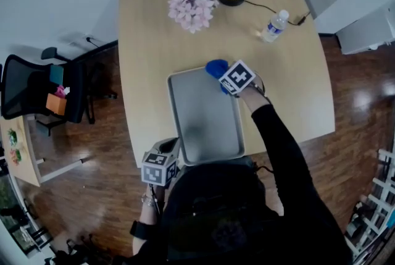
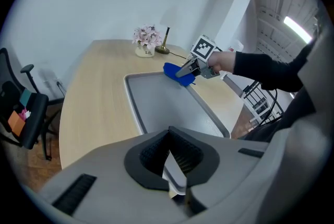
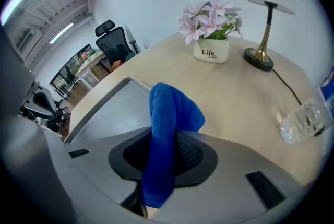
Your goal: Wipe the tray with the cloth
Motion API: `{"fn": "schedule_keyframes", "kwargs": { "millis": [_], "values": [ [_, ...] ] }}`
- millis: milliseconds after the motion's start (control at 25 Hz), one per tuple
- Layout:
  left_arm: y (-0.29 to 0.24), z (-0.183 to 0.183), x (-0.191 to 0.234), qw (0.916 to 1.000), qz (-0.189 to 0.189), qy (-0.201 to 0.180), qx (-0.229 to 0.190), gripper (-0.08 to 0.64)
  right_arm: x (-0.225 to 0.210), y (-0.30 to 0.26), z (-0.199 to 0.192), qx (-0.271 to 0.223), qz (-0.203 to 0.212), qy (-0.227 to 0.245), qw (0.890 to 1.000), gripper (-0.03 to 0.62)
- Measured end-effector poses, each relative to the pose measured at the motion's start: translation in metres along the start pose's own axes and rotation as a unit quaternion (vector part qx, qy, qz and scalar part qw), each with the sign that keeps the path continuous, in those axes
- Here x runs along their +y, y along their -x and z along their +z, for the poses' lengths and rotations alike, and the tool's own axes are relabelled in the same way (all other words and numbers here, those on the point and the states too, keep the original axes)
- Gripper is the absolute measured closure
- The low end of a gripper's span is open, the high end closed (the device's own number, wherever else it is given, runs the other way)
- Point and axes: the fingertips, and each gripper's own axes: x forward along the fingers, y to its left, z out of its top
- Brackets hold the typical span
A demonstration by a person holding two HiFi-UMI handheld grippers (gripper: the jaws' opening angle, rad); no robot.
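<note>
At far corner of tray (image 1: 203, 125), right tool (image 1: 225, 81) clenching cloth (image 1: 215, 67), left tool (image 2: 175, 164) clamping rim.

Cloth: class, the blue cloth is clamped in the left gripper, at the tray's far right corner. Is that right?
Not quite: the gripper is wrong. The cloth is clamped in the right gripper, as the right gripper view shows. The rest stands: it is at the far right corner of the tray.
</note>
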Motion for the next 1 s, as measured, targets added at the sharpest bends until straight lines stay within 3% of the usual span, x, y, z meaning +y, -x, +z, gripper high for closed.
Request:
{"fn": "schedule_keyframes", "kwargs": {
  "millis": [400, 560, 720, 1000],
  "values": [
    [0.000, 0.000, 0.002, 1.0000, 0.005, 0.005, 0.003, 0.558, 0.004, -0.020, 0.003, 0.009, 0.010, 0.008, 1.000, 0.492],
    [0.001, 0.003, -0.001, 1.0000, 0.001, -0.002, -0.001, 0.558, -0.015, -0.014, -0.013, 0.051, -0.044, 0.007, 0.998, 0.494],
    [0.006, 0.003, -0.001, 0.9999, 0.000, -0.008, -0.006, 0.558, 0.014, -0.018, -0.007, 0.009, 0.018, -0.007, 1.000, 0.492],
    [0.011, 0.002, 0.001, 0.9997, -0.010, -0.017, -0.013, 0.558, 0.056, -0.005, -0.050, 0.000, 0.024, -0.014, 1.000, 0.492]
  ]
}}
